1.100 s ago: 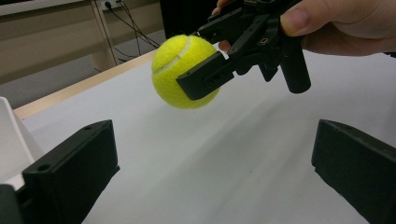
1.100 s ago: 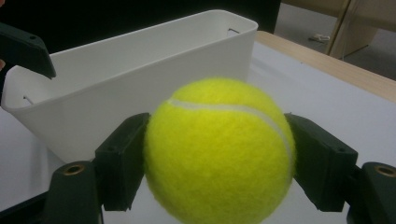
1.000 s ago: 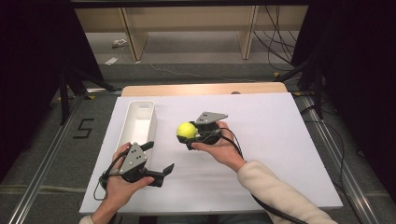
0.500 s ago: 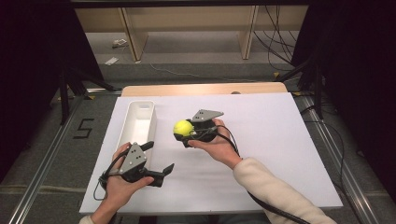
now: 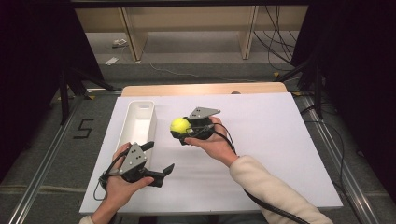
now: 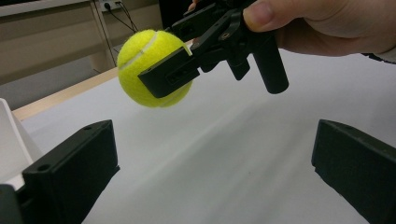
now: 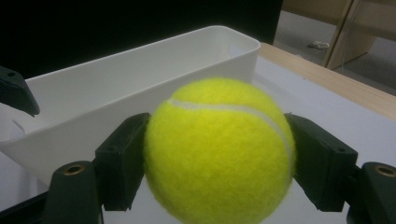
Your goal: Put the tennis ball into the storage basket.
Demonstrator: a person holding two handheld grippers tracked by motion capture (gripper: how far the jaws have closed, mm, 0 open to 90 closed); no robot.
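Observation:
A yellow tennis ball (image 5: pixel 180 125) hangs above the white table sheet (image 5: pixel 280 140), with my right gripper (image 5: pixel 181 130) shut on it. In the right gripper view the ball (image 7: pixel 219 149) sits squeezed between both black jaws, with the white bin (image 7: pixel 93 93) just beyond it. My left gripper (image 5: pixel 161 161) rests low at the front left, open, nothing between its jaws. In the left gripper view the held ball (image 6: pixel 152 67) floats above the sheet, ahead of the wide-apart jaws.
The long white bin (image 5: pixel 137 125) lies lengthwise on the left part of the sheet, a little left of the ball. A wooden table edge (image 5: pixel 205 88) runs behind the sheet. Wooden shelf legs and cables stand on the floor beyond.
My right gripper has carried the ball a little to the left and farther back, toward the bin. The left gripper has stayed where it was.

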